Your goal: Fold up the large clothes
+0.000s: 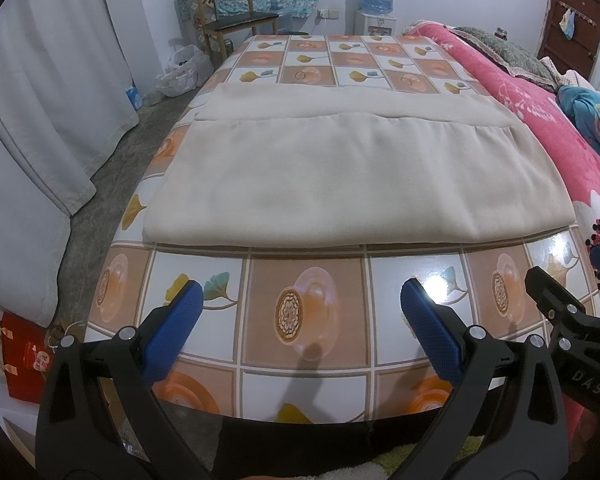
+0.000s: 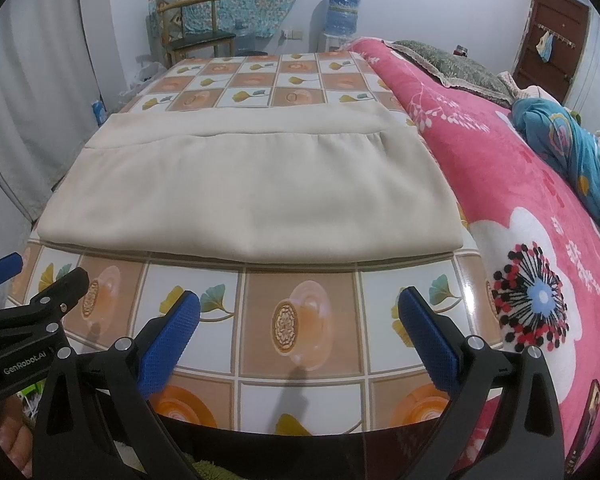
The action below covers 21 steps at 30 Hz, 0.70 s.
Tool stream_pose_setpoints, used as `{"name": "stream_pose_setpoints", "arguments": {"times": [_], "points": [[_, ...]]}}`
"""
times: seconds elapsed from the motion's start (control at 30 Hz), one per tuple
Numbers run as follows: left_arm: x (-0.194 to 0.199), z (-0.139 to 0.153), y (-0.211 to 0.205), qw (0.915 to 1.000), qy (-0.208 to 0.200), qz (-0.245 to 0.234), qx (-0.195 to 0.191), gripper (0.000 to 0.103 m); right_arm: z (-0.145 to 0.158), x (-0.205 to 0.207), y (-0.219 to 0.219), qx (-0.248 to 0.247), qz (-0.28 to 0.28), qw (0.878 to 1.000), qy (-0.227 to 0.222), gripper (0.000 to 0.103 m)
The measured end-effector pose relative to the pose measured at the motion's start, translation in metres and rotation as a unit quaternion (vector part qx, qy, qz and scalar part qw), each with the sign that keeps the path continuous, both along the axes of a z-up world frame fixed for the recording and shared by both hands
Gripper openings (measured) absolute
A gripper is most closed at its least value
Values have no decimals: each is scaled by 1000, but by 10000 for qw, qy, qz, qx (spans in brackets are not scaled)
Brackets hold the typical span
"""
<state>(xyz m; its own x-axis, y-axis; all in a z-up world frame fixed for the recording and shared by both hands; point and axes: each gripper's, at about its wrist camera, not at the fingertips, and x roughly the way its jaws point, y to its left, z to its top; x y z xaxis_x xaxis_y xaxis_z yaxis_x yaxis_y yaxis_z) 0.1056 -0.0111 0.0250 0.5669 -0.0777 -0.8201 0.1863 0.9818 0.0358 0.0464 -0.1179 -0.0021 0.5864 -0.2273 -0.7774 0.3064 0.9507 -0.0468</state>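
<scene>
The left gripper (image 1: 300, 312) and the right gripper (image 2: 300, 312) both stand wide open and hold nothing — each hovers over the bare tiled table cover (image 1: 308, 304), side by side near its front edge. The beige cloth (image 1: 340, 176) lies folded flat on the table, beyond both grippers, not touching them. Its right edge comes just beside the pink blanket (image 2: 520, 184); a free strip of table remains behind the cloth.

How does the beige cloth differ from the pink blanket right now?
The beige cloth is plain; the pink blanket carries flower prints. The cloth lies folded flat on the tiled tablecloth; the blanket spreads over the bed at the right. Neither touches the open left gripper or right gripper.
</scene>
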Motion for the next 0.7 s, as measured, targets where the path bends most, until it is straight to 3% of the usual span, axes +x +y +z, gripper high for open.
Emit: {"name": "stream_pose_setpoints", "arguments": {"times": [0.7], "points": [[1, 0, -1, 10000, -11, -3, 11, 96, 0, -1, -3, -18, 30, 10000, 12, 97]]}}
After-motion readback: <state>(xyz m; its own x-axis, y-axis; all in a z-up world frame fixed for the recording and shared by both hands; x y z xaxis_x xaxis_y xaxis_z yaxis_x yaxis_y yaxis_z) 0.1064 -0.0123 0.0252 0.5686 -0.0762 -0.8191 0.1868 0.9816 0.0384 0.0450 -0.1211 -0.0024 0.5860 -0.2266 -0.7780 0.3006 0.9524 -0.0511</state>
